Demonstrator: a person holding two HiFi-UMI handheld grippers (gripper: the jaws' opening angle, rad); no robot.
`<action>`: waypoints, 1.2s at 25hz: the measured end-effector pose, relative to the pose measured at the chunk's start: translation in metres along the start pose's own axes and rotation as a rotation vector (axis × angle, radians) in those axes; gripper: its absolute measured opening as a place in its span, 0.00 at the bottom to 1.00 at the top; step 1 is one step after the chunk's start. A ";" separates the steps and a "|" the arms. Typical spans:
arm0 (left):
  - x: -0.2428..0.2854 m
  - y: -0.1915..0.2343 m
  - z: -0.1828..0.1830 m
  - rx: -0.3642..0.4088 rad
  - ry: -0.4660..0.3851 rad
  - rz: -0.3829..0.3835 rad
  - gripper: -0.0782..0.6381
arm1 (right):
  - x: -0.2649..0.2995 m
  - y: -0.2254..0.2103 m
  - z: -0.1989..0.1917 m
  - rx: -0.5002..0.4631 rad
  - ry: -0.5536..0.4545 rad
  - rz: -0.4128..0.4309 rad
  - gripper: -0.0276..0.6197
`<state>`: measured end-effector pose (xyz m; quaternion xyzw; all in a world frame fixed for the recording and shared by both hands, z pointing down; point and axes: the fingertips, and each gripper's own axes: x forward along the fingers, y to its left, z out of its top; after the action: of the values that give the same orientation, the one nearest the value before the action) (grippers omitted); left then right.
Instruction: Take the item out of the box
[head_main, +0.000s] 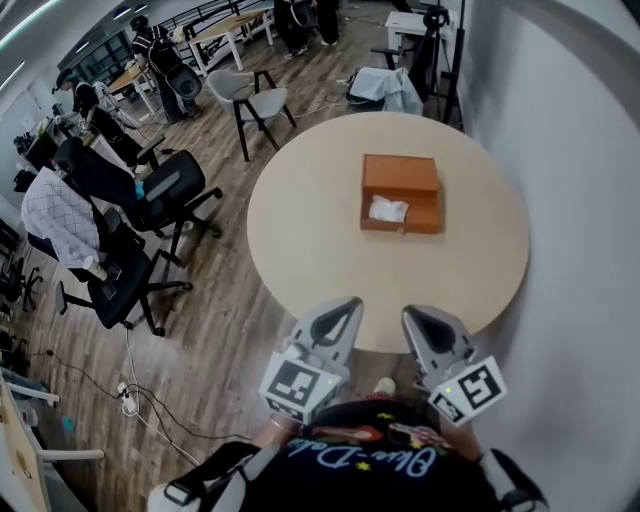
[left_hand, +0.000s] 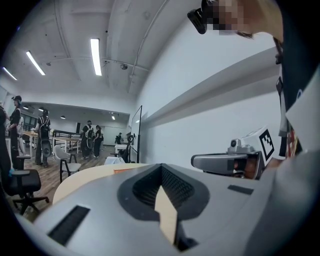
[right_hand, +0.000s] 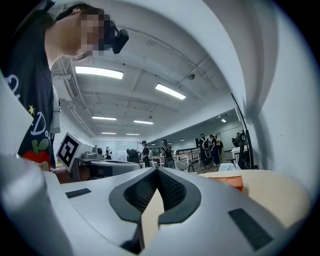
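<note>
we hold both tools low in the frame, at the near edge of the round table (head_main: 300, 235), and the task does not look begun. the left gripper (head_main: 350, 303) has its jaws closed, tips meeting, with nothing between them. the right gripper (head_main: 410, 312) is the same: tips together and empty.

the box (head_main: 400, 175) sits just above the middle of the frame, well apart from both tools. its upper half shows a flat orange panel, and we cannot tell whether that is a lid laid back or a cover. the white item (head_main: 388, 209) lies in the open lower half, toward the left side.

the item looks crumpled, like paper or cloth, so we judge it light and soft, likely to give under the jaws and not slip. we would open one tool, come down from above and pinch a raised fold near its middle, keeping clear of the box wall. the box itself may be light enough to slide or lift along, so the other tool could steady its rim.
</note>
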<state>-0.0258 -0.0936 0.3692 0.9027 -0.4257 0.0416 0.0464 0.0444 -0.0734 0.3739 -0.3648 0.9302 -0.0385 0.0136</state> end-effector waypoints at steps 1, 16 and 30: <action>0.005 0.000 0.001 0.003 0.003 0.005 0.09 | 0.000 -0.005 -0.001 0.003 0.005 0.004 0.04; 0.084 0.006 0.015 0.027 -0.041 0.057 0.09 | 0.009 -0.089 0.007 -0.039 0.007 0.042 0.04; 0.117 0.029 0.003 0.046 0.015 0.019 0.09 | 0.028 -0.123 0.001 -0.026 0.023 -0.001 0.04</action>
<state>0.0266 -0.2018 0.3809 0.8990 -0.4330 0.0585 0.0282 0.1076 -0.1821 0.3827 -0.3648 0.9306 -0.0304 -0.0019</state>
